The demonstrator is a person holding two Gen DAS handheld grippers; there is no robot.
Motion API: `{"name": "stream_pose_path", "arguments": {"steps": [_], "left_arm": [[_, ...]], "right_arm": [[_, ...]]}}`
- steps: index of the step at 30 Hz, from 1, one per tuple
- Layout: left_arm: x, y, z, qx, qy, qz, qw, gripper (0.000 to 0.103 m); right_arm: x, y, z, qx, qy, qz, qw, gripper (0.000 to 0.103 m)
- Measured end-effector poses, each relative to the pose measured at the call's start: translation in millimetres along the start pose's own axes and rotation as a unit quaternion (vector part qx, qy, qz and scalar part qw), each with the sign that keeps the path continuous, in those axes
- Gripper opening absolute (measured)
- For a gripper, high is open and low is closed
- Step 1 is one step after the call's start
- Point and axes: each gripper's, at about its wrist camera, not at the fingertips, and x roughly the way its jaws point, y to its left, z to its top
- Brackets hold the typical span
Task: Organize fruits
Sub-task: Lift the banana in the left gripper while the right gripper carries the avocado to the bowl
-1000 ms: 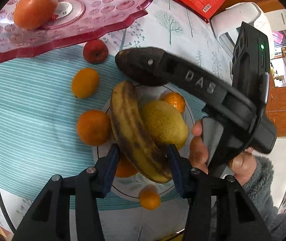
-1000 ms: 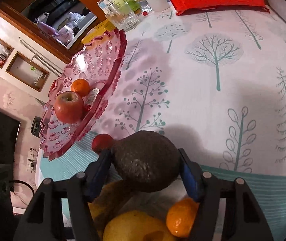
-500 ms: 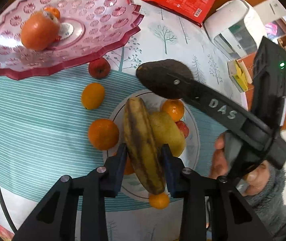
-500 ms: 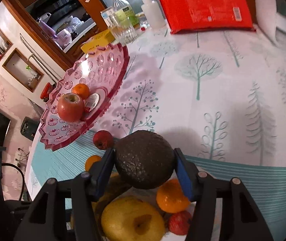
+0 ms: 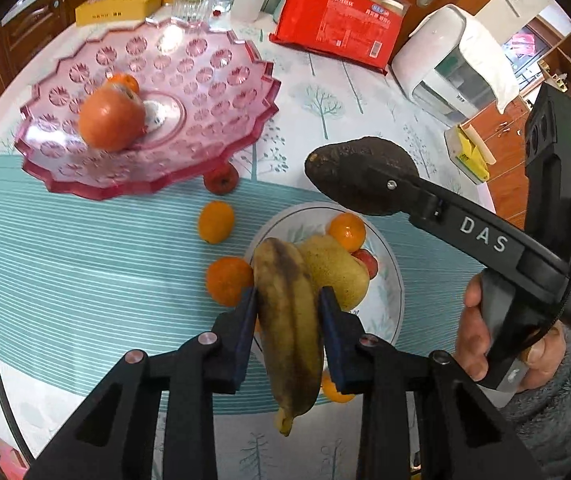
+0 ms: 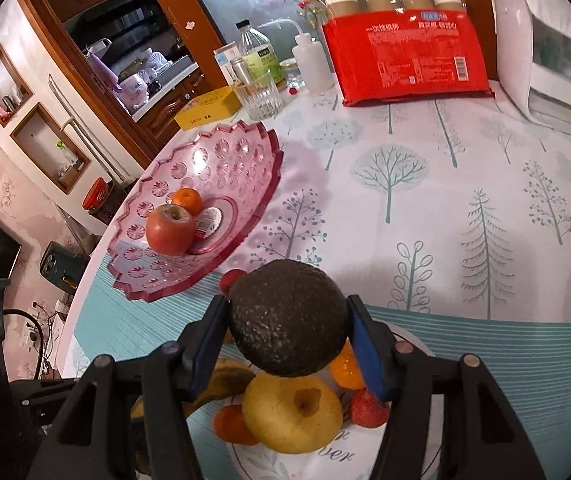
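Observation:
My left gripper (image 5: pixel 288 312) is shut on a brown-spotted banana (image 5: pixel 291 332), held above the white plate (image 5: pixel 391 300). On that plate lie a yellow pear (image 5: pixel 335 270), a small orange (image 5: pixel 347 232) and a red fruit (image 5: pixel 367 262). My right gripper (image 6: pixel 289 336) is shut on a dark avocado (image 6: pixel 287 318), also lifted over the plate (image 6: pixel 405 338); in the left wrist view the avocado (image 5: pixel 359 172) hangs beyond the plate. The pink glass dish (image 5: pixel 213 96) at the upper left holds an apple (image 5: pixel 111 118) and a small orange (image 5: pixel 125 80).
Loose on the striped cloth lie two oranges (image 5: pixel 215 222) (image 5: pixel 227 280) and a small red fruit (image 5: pixel 221 180) by the dish's edge. A red package (image 5: pixel 337 28), bottles, a glass (image 6: pixel 255 98), a yellow box (image 5: pixel 119 6) and a white appliance (image 5: pixel 451 64) line the far side.
The left jaws closed onto the banana and lifted it off the plate. The right gripper rose with the avocado; both views now show the table from higher up.

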Motion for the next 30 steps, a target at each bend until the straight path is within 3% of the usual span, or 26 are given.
{"name": "stream_pose_path", "arguments": {"steps": [8,16,24,30], "left_arm": [[-23,-1,5,0.016,-0.027,0.002,0.9995,0.029],[-78,5,25,0.032,-0.076,-0.005,0.9966,0.029],[-140,30,67,0.048,-0.139,0.013,0.9891,0.029],[-158,64,107,0.050,-0.162,0.036,0.9849,0.029]], "right_arm": [[-16,18,2,-0.002,-0.014,-0.002,1.000,0.059],[-43,42,14,-0.005,-0.045,-0.004,0.999,0.059],[-51,79,41,-0.022,-0.073,-0.002,0.997,0.059],[-30,105,57,-0.021,-0.076,-0.007,0.997,0.059]]}}
